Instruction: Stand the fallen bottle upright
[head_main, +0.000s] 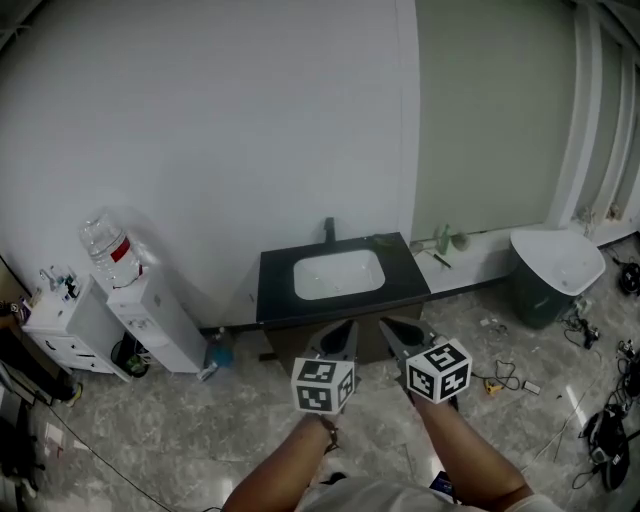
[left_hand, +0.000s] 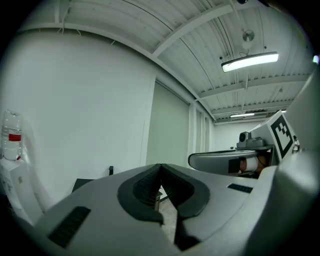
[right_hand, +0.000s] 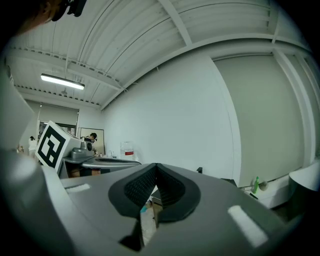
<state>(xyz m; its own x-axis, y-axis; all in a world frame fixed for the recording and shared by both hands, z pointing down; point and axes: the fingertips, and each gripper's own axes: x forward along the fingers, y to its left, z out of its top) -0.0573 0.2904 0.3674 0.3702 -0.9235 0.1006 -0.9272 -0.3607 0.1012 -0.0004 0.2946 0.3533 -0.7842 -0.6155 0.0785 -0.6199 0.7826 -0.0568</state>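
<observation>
Head view: my left gripper (head_main: 348, 330) and right gripper (head_main: 390, 328) hover side by side before the sink counter (head_main: 275, 290), each with jaws pressed together on nothing. A green bottle (head_main: 443, 240) sits on the white ledge (head_main: 485, 262) to the right, well apart.

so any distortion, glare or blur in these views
Head view: evenly lit, sharp, wall lines bow, corners dark. Left gripper view: fisheye circle with black surround, ceiling light strip blown out. Right gripper view: same fisheye, its shut tongs loom large and soft.
</observation>
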